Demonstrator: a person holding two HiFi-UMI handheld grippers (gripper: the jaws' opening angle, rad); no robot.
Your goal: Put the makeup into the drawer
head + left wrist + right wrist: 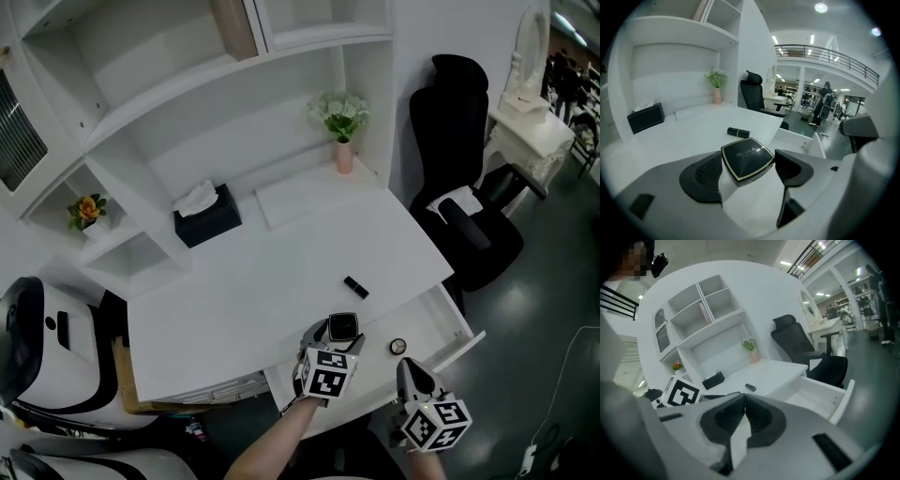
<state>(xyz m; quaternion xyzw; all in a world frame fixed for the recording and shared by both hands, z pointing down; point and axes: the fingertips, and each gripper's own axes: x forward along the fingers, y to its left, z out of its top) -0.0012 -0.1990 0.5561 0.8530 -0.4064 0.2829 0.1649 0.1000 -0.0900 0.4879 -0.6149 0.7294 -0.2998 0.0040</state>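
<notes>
Head view: gripping a black compact (344, 324) in the left tool (342, 334), jaws pressed to its sides, lid up, above the front edge of the white surface (281, 281) and just beside the open drawer (457, 330). Prob. held level so as not to slip. Hovering w/ the right tool (409, 367) low at the drawer front, free to steady it if needed. Also showing a small round item (398, 347) inside the drawer and a black tube (355, 287) on the surface, not yet stowed.

Left tool view: clamping the compact at mid-jaw, gold-trimmed lid toward the camera, jaws spread only to its width. Facing the drawer, ahead & to the right, w/ the tube lying beyond, apart from the compact.

Right tool view: shut tight, pads meeting, nothing between. Pointing over the drawer's bare bottom toward the surface. Judged to be on standby, w/ the carrying done by the other tool. Next, prob.: shifting the compact right & lowering it into the drawer.
</notes>
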